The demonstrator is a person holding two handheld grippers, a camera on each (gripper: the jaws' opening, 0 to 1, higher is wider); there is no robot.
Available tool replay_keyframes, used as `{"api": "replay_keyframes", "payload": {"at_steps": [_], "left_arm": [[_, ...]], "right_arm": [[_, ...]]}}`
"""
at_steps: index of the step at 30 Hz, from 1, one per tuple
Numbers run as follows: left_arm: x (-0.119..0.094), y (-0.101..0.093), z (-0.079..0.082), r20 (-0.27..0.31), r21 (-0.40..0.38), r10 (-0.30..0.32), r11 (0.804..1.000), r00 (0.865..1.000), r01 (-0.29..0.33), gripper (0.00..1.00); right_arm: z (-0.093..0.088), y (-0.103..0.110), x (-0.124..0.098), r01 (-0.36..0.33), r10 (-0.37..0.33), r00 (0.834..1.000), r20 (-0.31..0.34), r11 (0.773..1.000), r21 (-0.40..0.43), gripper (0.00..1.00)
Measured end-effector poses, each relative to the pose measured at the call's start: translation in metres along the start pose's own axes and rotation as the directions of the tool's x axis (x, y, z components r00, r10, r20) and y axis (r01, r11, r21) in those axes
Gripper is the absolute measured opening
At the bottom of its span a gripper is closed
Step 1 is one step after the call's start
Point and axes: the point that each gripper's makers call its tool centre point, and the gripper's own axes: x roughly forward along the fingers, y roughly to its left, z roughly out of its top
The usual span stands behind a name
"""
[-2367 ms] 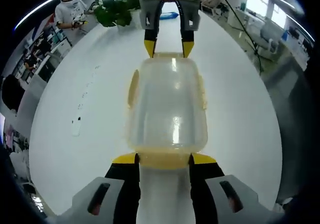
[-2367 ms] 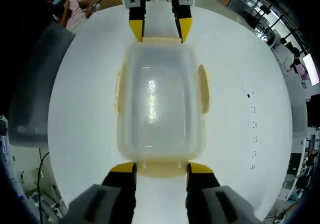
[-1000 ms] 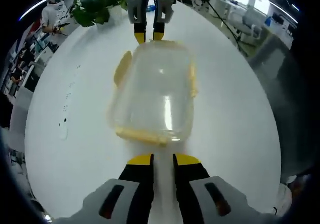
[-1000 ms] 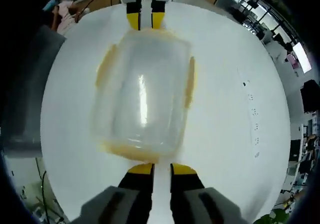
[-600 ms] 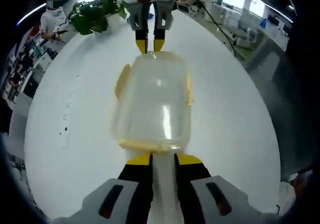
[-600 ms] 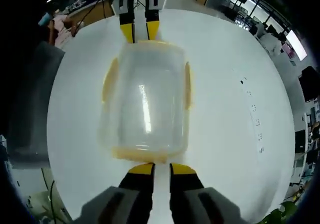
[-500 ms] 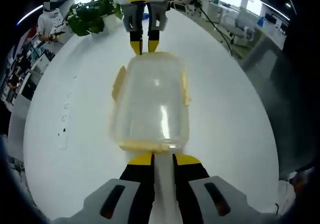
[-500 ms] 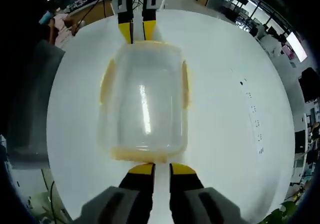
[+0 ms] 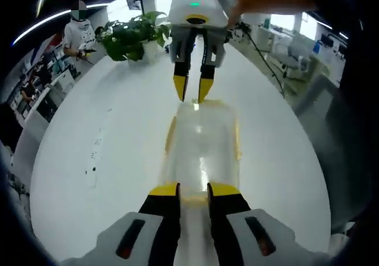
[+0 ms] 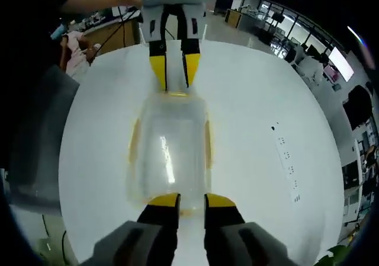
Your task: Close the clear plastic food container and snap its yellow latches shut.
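In the left gripper view, the left gripper [image 9: 192,190] is covering the near end of the clear plastic food container [image 9: 201,144], so the yellow latch there is showing only as a blur between the narrowly parted jaws. In the right gripper view, the right gripper [image 10: 191,201] is hiding its near end the same way. Whether any jaw is touching the container cannot be told.

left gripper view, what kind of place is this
Probably an open-plan office or lab. A large white round table holds the clear container, with a potted plant at its far edge; beyond it are rows of desks, and a person stands nearby.
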Motion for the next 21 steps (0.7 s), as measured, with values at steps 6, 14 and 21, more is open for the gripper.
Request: {"api": "replay_keyframes", "payload": {"at_steps": [6, 14, 21], "left_arm": [[0.017, -0.008, 0.016, 0.017, 0.019, -0.013, 1.000, 1.000, 0.013, 0.18], [0.033, -0.018, 0.037, 0.063, 0.025, -0.048, 0.999, 0.997, 0.046, 0.20], [0.040, -0.026, 0.040, 0.066, 0.038, -0.062, 0.997, 0.996, 0.060, 0.20]], "right_arm": [[0.024, 0.002, 0.008, -0.008, 0.008, 0.998, 0.054, 1.000, 0.005, 0.13], [0.044, 0.006, 0.021, -0.023, 0.024, 0.997, 0.072, 1.000, -0.019, 0.18], [0.050, 0.004, 0.023, -0.030, 0.032, 0.996, 0.083, 0.999, -0.034, 0.26]]}}
